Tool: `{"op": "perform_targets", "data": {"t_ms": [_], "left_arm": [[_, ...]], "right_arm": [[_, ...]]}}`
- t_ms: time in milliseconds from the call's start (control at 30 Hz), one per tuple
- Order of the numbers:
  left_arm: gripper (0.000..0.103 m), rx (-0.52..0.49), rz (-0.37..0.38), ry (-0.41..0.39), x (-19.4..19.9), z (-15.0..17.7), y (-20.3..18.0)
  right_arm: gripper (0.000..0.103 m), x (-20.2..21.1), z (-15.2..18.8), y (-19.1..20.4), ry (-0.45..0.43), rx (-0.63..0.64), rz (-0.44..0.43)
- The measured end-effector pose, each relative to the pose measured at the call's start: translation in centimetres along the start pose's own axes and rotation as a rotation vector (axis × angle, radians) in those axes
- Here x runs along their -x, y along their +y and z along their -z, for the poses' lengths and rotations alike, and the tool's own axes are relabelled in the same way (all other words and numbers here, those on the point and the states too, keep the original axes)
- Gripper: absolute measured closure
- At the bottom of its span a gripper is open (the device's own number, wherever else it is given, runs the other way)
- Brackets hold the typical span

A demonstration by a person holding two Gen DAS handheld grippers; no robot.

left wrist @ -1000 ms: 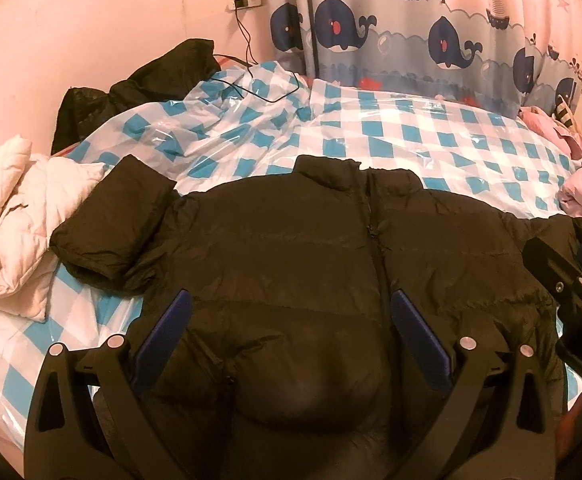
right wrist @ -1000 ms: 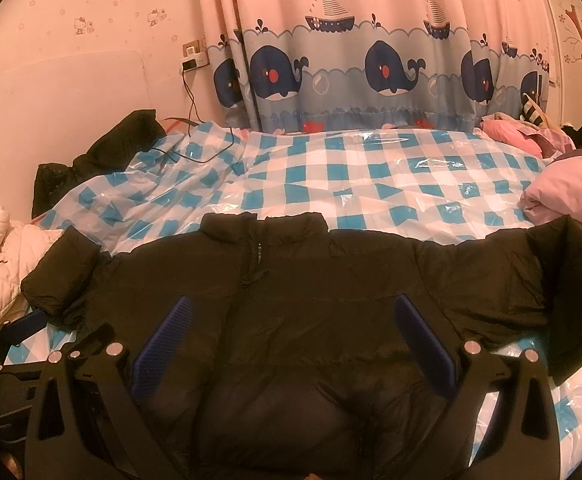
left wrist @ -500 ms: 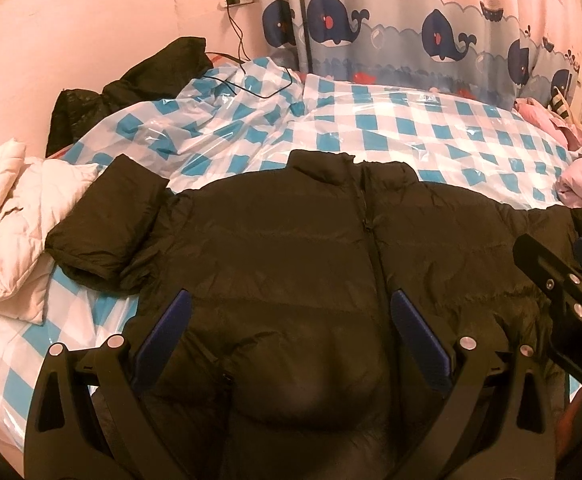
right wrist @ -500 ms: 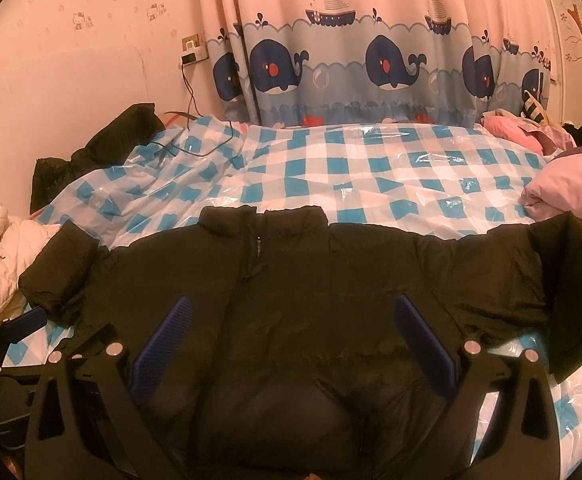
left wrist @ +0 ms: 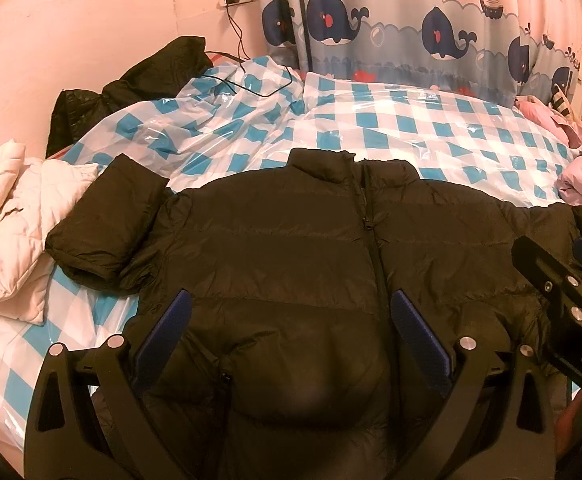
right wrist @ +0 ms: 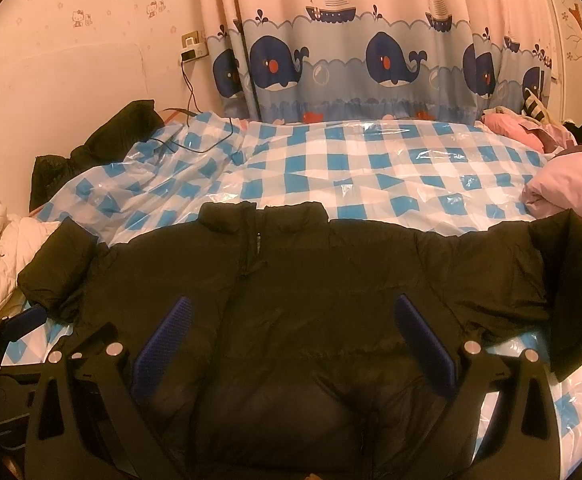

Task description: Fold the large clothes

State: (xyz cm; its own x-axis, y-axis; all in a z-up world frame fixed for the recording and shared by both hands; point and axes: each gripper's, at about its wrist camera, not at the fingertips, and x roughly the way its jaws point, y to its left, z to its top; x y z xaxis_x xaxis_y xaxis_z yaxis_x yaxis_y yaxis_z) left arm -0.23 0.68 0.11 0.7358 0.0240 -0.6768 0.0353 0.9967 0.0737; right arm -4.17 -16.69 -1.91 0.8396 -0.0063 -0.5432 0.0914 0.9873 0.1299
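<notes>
While both spread wide, left gripper (left wrist: 289, 328) and right gripper (right wrist: 291, 334) hover over the black jacket (left wrist: 291, 248).

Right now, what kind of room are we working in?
Most likely a child's bedroom: the jacket lies on a bed with a checked plastic cover, behind it hangs a whale curtain, and cartoon wallpaper lines the wall.

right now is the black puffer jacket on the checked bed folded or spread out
Mostly spread: the black puffer jacket lies front up, zipped, body flat on the blue-and-white checked bed cover. Only its sleeve ends are doubled back.
</notes>
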Motion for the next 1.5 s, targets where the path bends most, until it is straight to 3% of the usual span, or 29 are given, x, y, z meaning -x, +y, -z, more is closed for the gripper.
{"op": "perform_targets", "data": {"t_ms": [1067,1500], "left_arm": [[0.007,0.004,0.002,0.015,-0.8,0.4,1.0],[0.007,0.012,-0.003,0.006,-0.9,0.7,0.9]], "right_arm": [[0.005,0.3,1.1,-0.4,0.03,-0.011,-0.001],[0.005,-0.9,0.2,0.1,0.106,-0.005,0.013]]}}
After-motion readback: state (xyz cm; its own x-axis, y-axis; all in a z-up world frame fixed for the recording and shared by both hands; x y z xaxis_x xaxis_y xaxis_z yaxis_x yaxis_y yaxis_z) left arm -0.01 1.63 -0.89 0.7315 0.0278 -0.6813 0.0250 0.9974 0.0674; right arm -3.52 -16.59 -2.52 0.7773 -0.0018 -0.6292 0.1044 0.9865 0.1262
